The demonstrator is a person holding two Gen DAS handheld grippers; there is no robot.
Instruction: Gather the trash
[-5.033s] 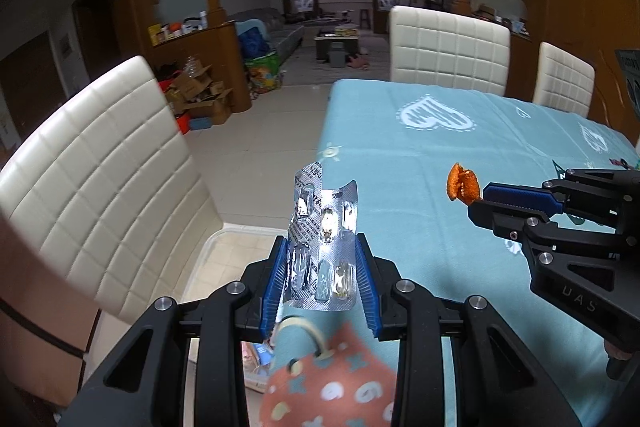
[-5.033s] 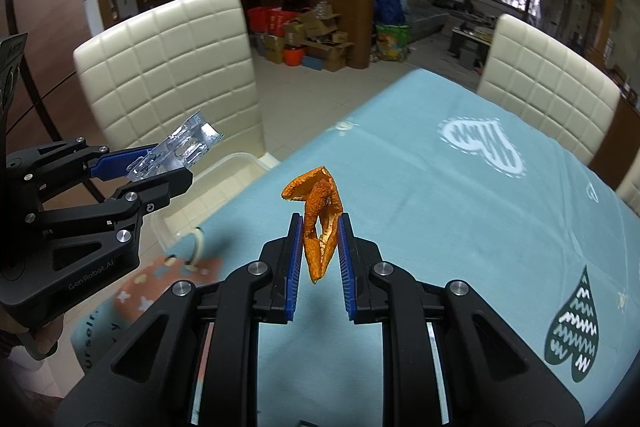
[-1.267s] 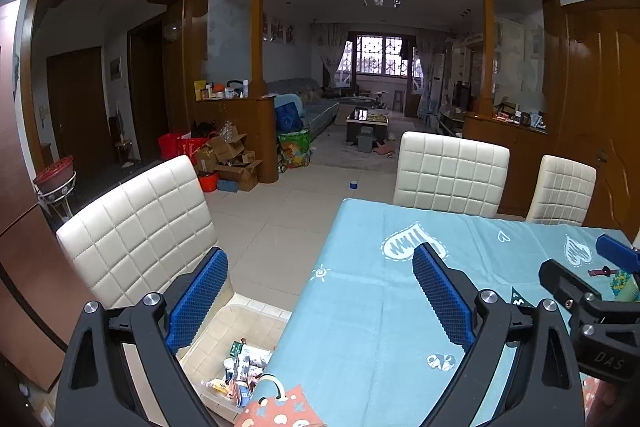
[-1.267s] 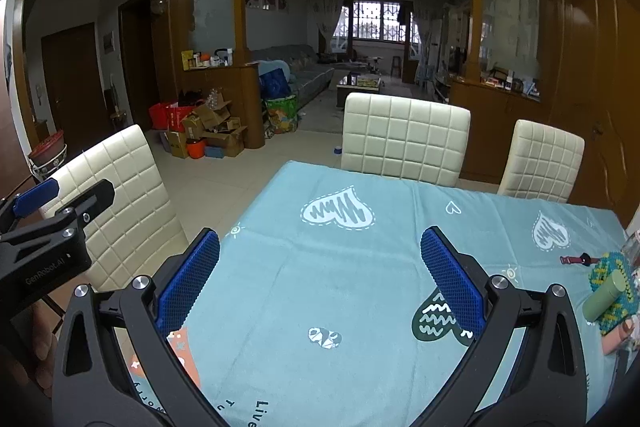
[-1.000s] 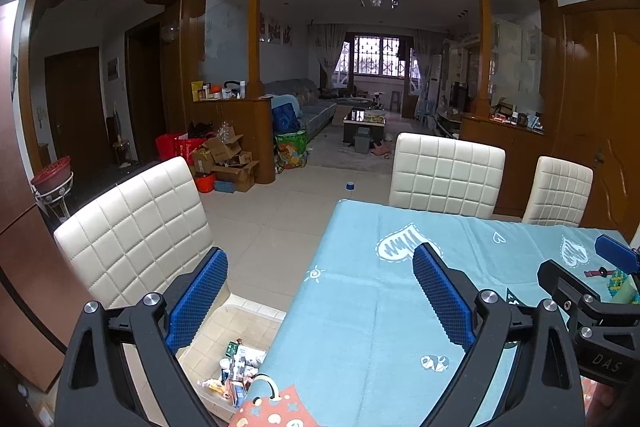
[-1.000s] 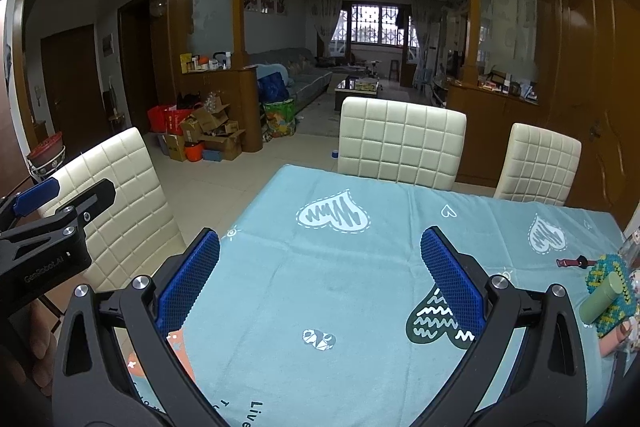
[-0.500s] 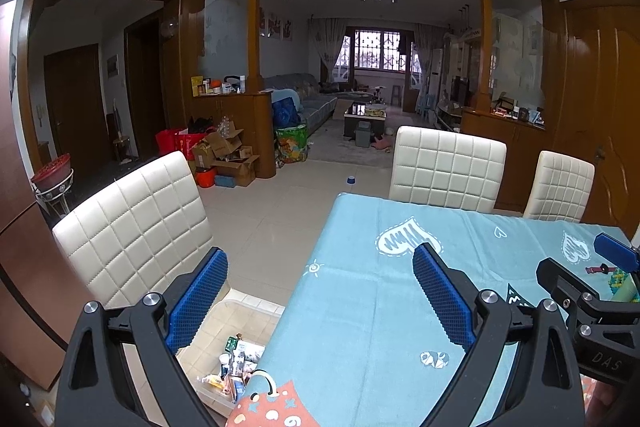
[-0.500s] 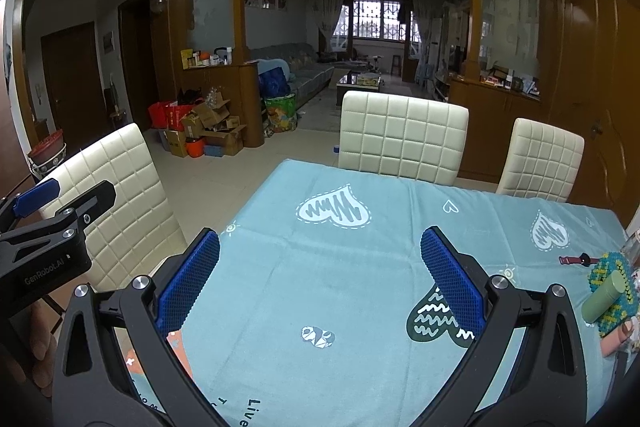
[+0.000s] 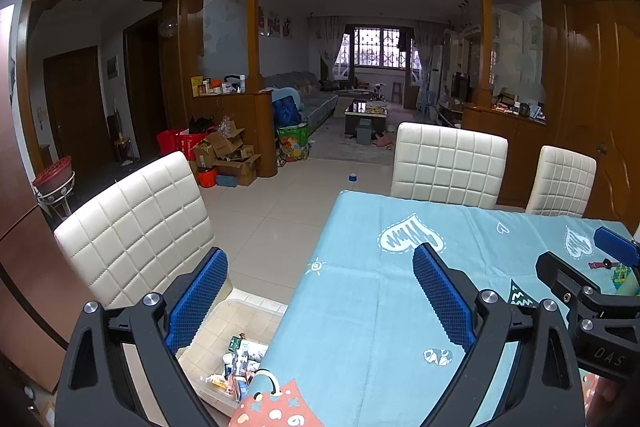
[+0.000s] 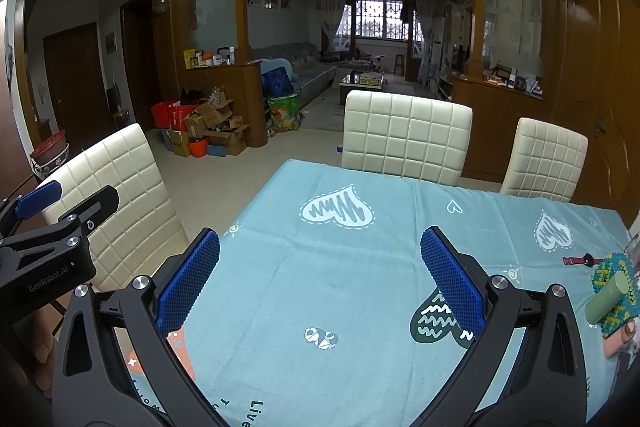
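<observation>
My left gripper (image 9: 320, 287) is open and holds nothing, raised over the left edge of the table. Below it on the floor stands a pale plastic bin (image 9: 256, 311) with several bits of trash (image 9: 240, 351) inside. My right gripper (image 10: 320, 267) is open too, with nothing between its blue pads, above the teal tablecloth (image 10: 340, 267). From the right wrist view the left gripper (image 10: 40, 203) shows at the left edge. From the left wrist view the right gripper (image 9: 588, 267) shows at the right edge.
Cream quilted chairs stand at the left (image 9: 136, 223), far side (image 9: 448, 163) and far right (image 9: 560, 179). A beaded coaster with a green cylinder (image 10: 612, 291) and a small dark red thing (image 10: 580, 260) lie at the table's right. Boxes (image 9: 224, 151) sit on the tiled floor beyond.
Five seconds ago the left gripper held a pill blister and the right an orange peel; both are now open with nothing in them. Over the last second, the views barely shift.
</observation>
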